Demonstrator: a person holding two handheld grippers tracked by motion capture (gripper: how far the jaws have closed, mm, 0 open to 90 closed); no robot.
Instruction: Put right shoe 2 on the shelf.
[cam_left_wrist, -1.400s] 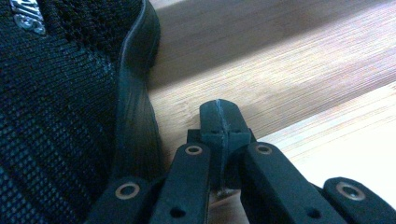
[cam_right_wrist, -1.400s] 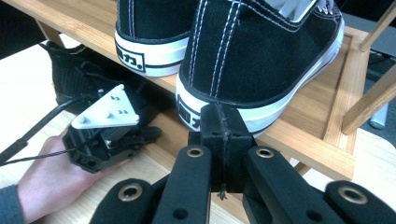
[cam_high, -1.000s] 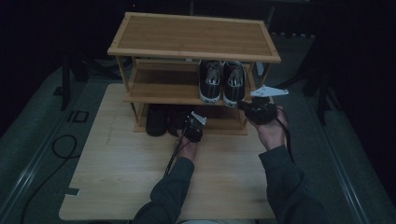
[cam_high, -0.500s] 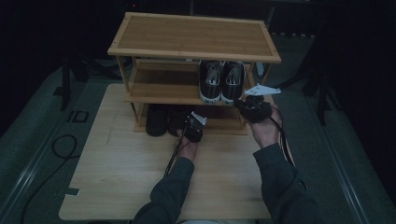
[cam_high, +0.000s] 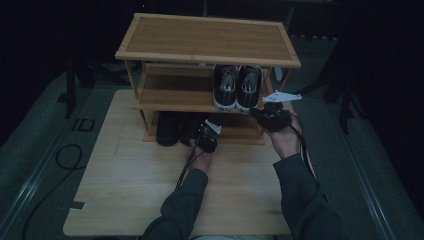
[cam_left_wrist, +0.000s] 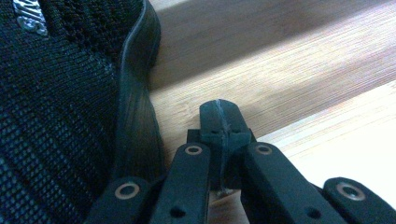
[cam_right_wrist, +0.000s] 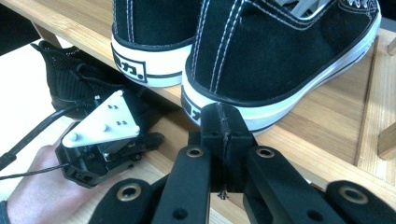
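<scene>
Both grippers, left (cam_left_wrist: 219, 116) and right (cam_right_wrist: 223, 122), are closed and empty; the stiff-heeled canvas sneaker (cam_right_wrist: 280, 56) looks light, best pinched at its heel.

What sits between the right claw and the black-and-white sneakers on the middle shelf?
Nothing visible. The right claw, jaws shut and empty, points straight at the heel of the nearer sneaker on the middle shelf, with open air between them.

Overhead looks forward; tong cameras face rack (cam_high: 207, 55) closely.

No lettering reads clearly: a black mark on the sneaker's white heel strip (cam_right_wrist: 128, 69) and silver letters on the mesh shoe (cam_left_wrist: 30, 18) stay illegible.
</scene>
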